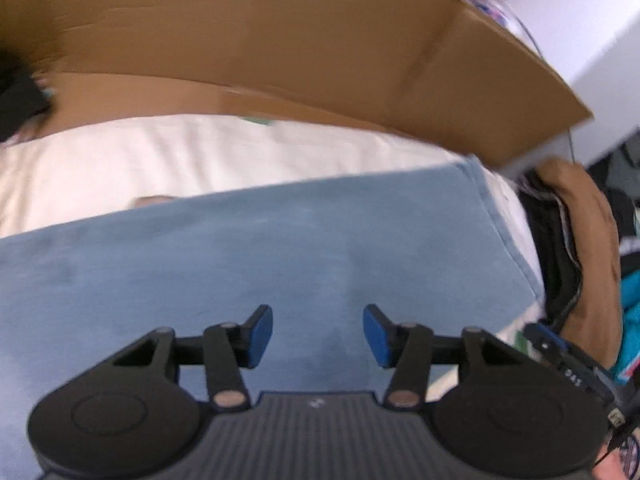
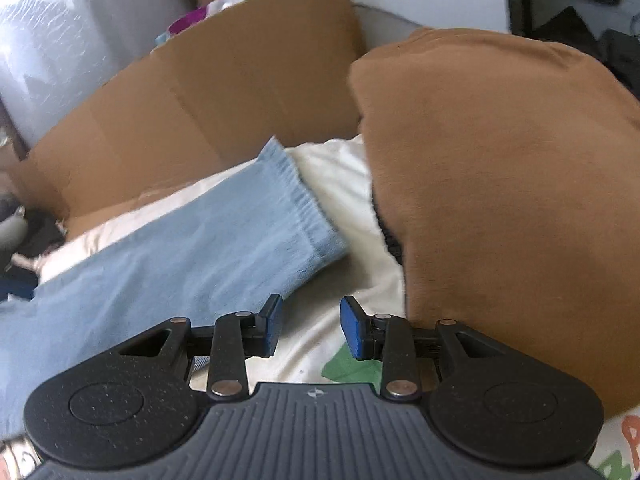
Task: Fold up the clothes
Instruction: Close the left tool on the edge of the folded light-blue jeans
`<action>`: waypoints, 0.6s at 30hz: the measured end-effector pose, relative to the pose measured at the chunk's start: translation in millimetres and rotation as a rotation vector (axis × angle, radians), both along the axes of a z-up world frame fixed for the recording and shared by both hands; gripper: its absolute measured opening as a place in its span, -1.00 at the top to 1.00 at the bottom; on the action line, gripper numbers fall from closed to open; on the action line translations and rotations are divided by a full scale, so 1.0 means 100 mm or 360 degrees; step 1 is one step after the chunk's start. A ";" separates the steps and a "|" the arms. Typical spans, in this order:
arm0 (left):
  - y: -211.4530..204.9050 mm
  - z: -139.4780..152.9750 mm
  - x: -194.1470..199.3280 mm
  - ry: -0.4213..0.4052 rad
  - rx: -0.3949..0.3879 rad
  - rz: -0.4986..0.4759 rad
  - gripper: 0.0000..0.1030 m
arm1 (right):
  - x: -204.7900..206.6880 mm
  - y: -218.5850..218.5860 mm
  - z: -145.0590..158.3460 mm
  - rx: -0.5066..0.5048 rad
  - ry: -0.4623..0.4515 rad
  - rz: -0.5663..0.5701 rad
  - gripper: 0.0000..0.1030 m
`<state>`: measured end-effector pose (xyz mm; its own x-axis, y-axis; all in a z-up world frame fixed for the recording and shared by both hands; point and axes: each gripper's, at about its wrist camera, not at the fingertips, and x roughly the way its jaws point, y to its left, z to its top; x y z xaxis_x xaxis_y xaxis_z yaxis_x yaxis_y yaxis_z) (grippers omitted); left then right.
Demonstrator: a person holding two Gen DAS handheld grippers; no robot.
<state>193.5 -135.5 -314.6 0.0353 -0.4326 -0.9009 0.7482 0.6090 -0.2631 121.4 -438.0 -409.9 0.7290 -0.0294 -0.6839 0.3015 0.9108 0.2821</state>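
Observation:
A light blue garment [image 1: 248, 256] lies spread flat on a cream sheet [image 1: 160, 168]. My left gripper [image 1: 318, 334] hovers over the blue cloth, open, with nothing between its blue pads. In the right wrist view a blue sleeve [image 2: 224, 236] with a ribbed cuff [image 2: 304, 208] stretches across the sheet [image 2: 352, 236]. My right gripper [image 2: 311, 330] is open just past the sleeve's lower edge, over bare sheet, empty. A folded brown garment [image 2: 500, 200] lies to its right.
A large cardboard box [image 1: 280, 48] stands along the far edge of the sheet, also in the right wrist view as the box [image 2: 192, 96]. Brown cloth on dark clothes [image 1: 580, 240] is stacked at the right. A green print [image 2: 348, 368] marks the sheet.

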 end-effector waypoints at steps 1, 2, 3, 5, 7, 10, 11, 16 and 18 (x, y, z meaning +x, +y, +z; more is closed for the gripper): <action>-0.07 -0.01 -0.08 -0.0002 0.0001 -0.0040 -0.07 | 0.01 0.01 -0.01 -0.0008 0.0000 0.0011 0.25; -0.15 -0.04 -0.14 0.0013 -0.0008 -0.0079 -0.07 | 0.03 0.01 -0.02 -0.0004 -0.0002 0.0015 0.25; -0.20 -0.06 -0.21 0.0034 -0.0017 -0.0108 -0.07 | 0.04 0.00 -0.03 0.0001 -0.0001 0.0013 0.25; -0.29 -0.12 -0.30 0.0051 -0.0022 -0.0157 -0.07 | 0.05 0.00 -0.04 0.0012 0.0002 0.0009 0.25; -0.34 -0.17 -0.37 0.0050 -0.0014 -0.0177 -0.08 | 0.07 -0.01 -0.05 0.0044 -0.0007 0.0003 0.25; -0.36 -0.21 -0.48 0.0041 0.0009 -0.0208 -0.08 | 0.08 -0.02 -0.08 0.0135 -0.0035 -0.0011 0.25; -0.36 -0.24 -0.51 0.0033 0.0018 -0.0222 -0.08 | 0.10 -0.02 -0.09 0.0165 -0.0036 -0.0016 0.25; -0.31 -0.38 -0.63 0.0042 0.0018 -0.0242 -0.08 | 0.26 -0.03 -0.21 0.0295 0.0025 0.0009 0.26; -0.29 -0.40 -0.65 0.0047 0.0008 -0.0237 -0.08 | 0.31 -0.04 -0.21 0.0314 0.0016 0.0032 0.28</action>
<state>128.5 -164.2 -355.0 -0.0553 -0.4267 -0.9027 0.8226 0.4930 -0.2835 152.4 -441.6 -430.6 0.7210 0.1205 -0.6823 0.2876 0.8439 0.4529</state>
